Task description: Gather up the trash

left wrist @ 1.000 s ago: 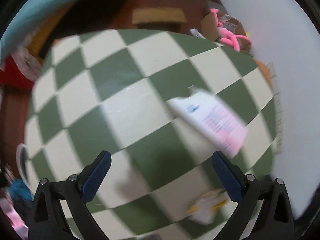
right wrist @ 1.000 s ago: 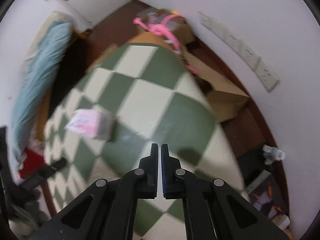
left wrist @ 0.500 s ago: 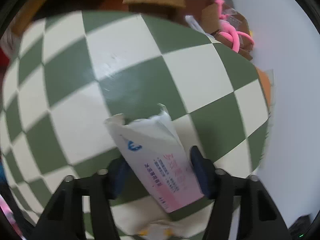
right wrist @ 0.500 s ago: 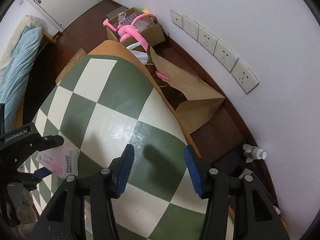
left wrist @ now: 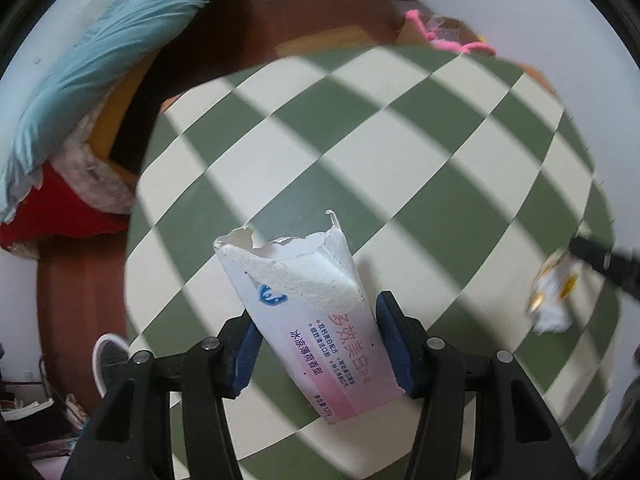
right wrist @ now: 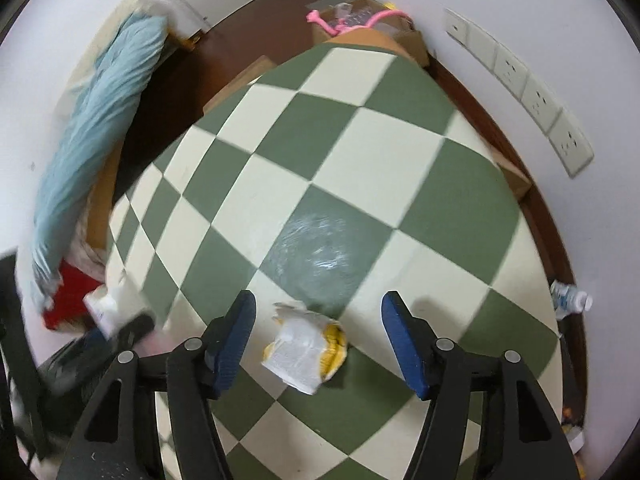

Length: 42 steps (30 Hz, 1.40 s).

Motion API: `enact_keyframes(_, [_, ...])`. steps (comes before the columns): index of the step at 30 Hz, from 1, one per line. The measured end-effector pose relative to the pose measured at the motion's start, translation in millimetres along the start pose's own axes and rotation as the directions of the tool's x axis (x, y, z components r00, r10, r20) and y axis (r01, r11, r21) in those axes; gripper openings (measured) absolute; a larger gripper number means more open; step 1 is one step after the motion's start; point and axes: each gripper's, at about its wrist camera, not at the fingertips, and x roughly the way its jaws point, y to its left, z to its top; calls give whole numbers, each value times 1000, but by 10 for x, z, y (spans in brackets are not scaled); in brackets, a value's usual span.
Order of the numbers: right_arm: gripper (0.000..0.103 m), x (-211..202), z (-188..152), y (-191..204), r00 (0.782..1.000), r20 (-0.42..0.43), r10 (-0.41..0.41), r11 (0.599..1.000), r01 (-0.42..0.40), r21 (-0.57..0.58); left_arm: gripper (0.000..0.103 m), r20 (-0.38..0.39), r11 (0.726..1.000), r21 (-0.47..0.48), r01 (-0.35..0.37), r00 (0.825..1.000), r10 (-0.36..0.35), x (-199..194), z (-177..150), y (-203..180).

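Left hand-held gripper point(left wrist: 320, 344), spread earlier, now pinches torn carton point(left wrist: 316, 320); right hand-held gripper point(right wrist: 316, 340) spread over crumpled wrapper point(right wrist: 304, 348).

Under you lies a green-and-cream checkered table point(right wrist: 360, 152), with dark brown wood floor point(right wrist: 248, 20) beyond its edge. At ten o'clock you have a light blue quilt point(right wrist: 100, 120) with a red cloth point(left wrist: 60, 212) below it; at twelve o'clock, a cardboard box point(right wrist: 360, 12) with a pink rope point(right wrist: 340, 26) draped over it. At two o'clock, a row of wall sockets point(right wrist: 524, 84); at three o'clock, a plastic bottle point(right wrist: 568, 300) lying on the floor.
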Motion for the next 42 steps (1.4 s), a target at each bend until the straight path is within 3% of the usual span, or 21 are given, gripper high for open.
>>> enact_keyframes(5, [65, 211, -101, 151, 999, -10, -49, 998, 48, -46, 52, -9, 999, -39, 2, 1000, -2, 141, -67, 97])
enact_keyframes(7, [28, 272, -144, 189, 997, -2, -74, 994, 74, -80, 52, 6, 999, -35, -10, 1000, 10, 104, -85, 123])
enact_keyframes(8, [15, 283, -179, 213, 996, 7, -93, 991, 93, -99, 52, 10, 999, -34, -5, 1000, 6, 59, -97, 142])
enact_keyframes(12, [5, 179, -269, 266, 995, 47, -84, 990, 89, -112, 52, 44, 999, -32, -5, 999, 6, -102, -169, 218])
enact_keyframes(25, [3, -687, -647, 855, 988, 153, 9, 978, 23, -206, 52, 219, 993, -118, 7, 975, 19, -1068, -513, 886])
enact_keyframes(36, [3, -1165, -1391, 2196, 970, 134, 202, 918, -140, -370, 52, 319, 961, -274, 17, 945, 74, -1812, -1051, 2158])
enact_keyframes(42, [3, -1098, -1949, 3142, 956, 39, 289, 847, -237, -477, 52, 296, 916, -401, 17, 948, 112, -1859, -1494, 3116])
